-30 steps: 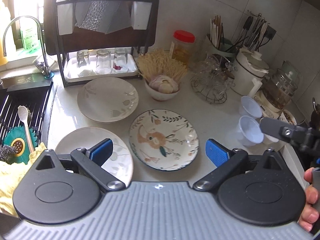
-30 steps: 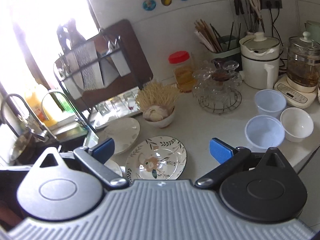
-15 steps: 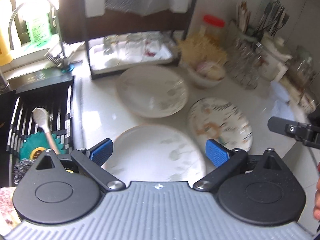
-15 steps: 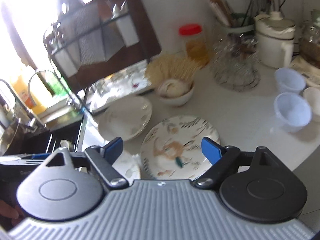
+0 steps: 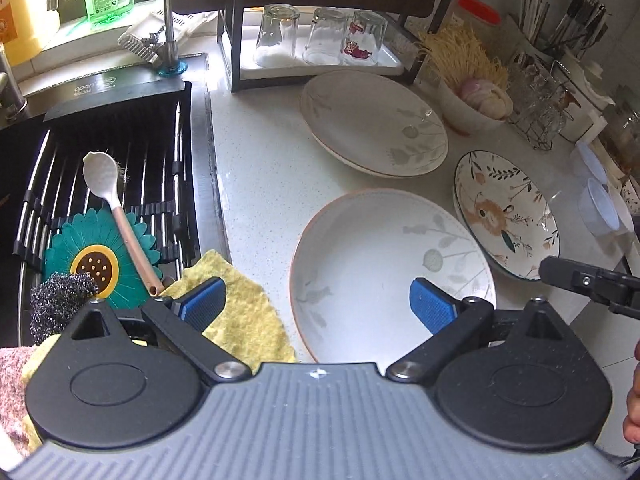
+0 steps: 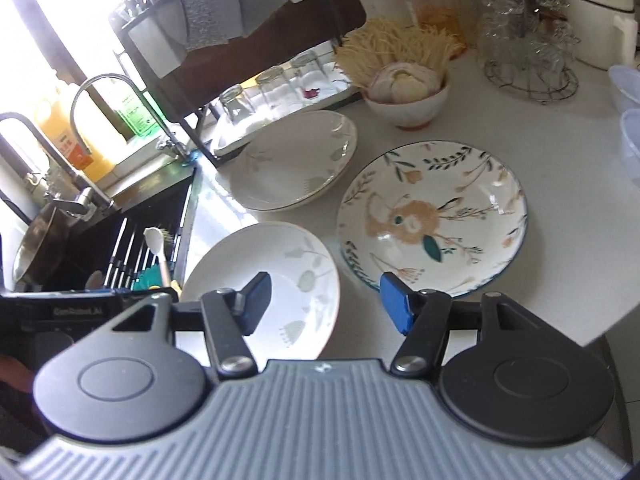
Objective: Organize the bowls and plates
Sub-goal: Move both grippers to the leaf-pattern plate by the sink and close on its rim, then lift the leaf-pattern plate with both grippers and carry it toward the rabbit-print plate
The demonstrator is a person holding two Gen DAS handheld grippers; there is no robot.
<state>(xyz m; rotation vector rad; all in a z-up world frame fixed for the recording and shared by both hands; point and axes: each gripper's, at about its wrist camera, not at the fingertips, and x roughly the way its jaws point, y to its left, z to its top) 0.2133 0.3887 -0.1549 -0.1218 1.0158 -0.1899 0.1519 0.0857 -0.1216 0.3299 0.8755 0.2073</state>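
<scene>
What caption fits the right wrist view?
Right hand-held gripper, jaws closing, nears white plate beside floral plate.

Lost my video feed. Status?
Left gripper open over near white plate. Right gripper just been closing, nothing between jaws, nearing floral plate. Yellow cloth beside plate.
</scene>
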